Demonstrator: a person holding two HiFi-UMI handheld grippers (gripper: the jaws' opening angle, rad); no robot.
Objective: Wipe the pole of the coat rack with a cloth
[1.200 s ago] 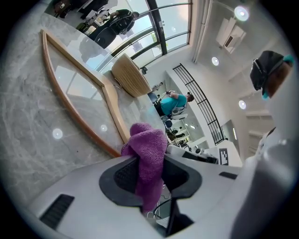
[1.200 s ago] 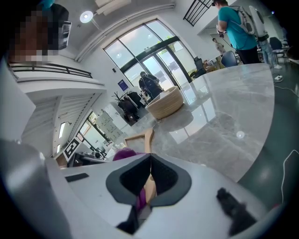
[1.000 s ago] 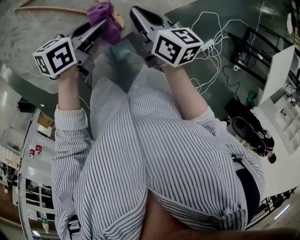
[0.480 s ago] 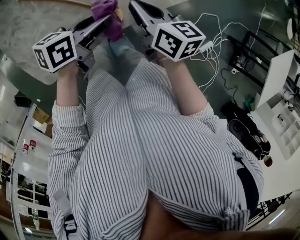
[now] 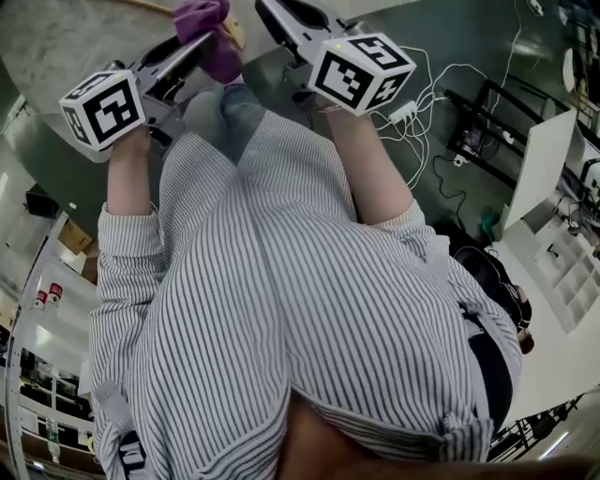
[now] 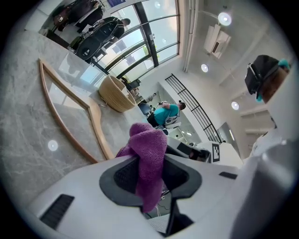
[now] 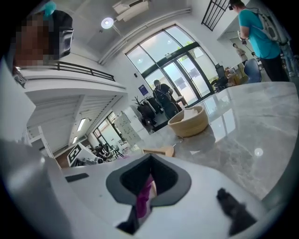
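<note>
My left gripper (image 5: 201, 43) is shut on a purple cloth (image 5: 212, 26), which bunches out past the jaw tips. In the left gripper view the cloth (image 6: 148, 145) hangs down between the dark pads (image 6: 122, 176) of the left gripper (image 6: 150, 164). Beyond it, pale wooden bars of the coat rack (image 6: 71, 122) lie against the grey marble surface (image 6: 28, 140). My right gripper (image 5: 272, 13) is just right of the cloth with its jaws together and nothing held. Through the right gripper (image 7: 148, 186) only a sliver of the purple cloth (image 7: 145, 200) shows.
A woven basket (image 7: 189, 122) stands on the marble, also visible as the basket (image 6: 114, 93) in the left gripper view. White cables (image 5: 427, 89) trail over the dark floor at right, beside a white shelf unit (image 5: 548, 220). A person in teal (image 7: 258, 38) stands far off.
Both grippers have shifted slightly toward the top of the head view, the cloth still held. The wooden bar at top left has almost left the frame.
</note>
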